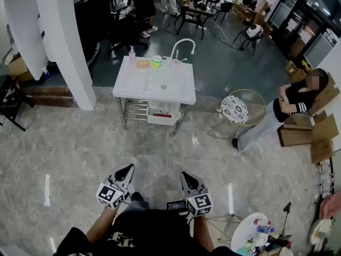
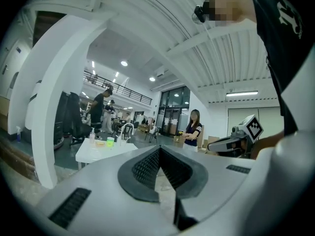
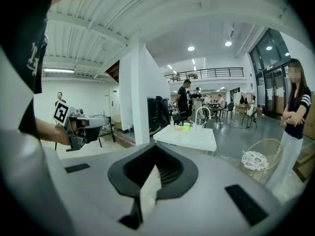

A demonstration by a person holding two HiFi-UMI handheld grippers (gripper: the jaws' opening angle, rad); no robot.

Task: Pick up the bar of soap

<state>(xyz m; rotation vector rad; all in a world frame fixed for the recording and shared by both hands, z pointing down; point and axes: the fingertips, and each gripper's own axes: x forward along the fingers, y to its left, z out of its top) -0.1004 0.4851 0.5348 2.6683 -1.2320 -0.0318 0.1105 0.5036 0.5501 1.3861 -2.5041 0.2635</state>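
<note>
Two hand-held grippers sit at the bottom of the head view, both aimed forward over a glossy, grey-veined stone-look floor (image 1: 80,143). The left gripper (image 1: 126,170) and the right gripper (image 1: 186,177) are pale grey plastic wedges. Each carries one cube with black-and-white square markers, and each has its jaws pressed together with nothing between them. Well ahead of them stands one white rectangular sink table (image 1: 133,85) on a metal frame, with one curved white tap (image 1: 183,42) at its far edge. The bar of soap (image 1: 143,64), a small orange block, lies on the far left part of the sink table. It is just beside one green cup (image 1: 156,62) and near one clear pump bottle (image 1: 132,52). One round chair (image 1: 234,110) with a patterned cushion stands to the right, and beyond it is one person (image 1: 290,103) in a dark top near brown cardboard boxes (image 1: 306,135).

In the left gripper view, the left gripper (image 2: 160,151) shows two dark ribbed pads (image 2: 142,171) meeting in a tight V, holding nothing. The sink table (image 2: 98,152) is far off at left, with the bar of soap (image 2: 100,142) a tiny orange speck beside the green cup (image 2: 110,141). The right gripper (image 2: 216,144) shows at right, level, with its marker cube on top.

In the right gripper view, the right gripper (image 3: 155,154) is likewise fully closed and empty. The left gripper (image 3: 106,122) shows at left. The sink table (image 3: 192,140) stands ahead beside one smooth white pillar (image 3: 140,97). The bar of soap (image 3: 178,128) lies on its far side next to the green cup (image 3: 187,127).
</note>
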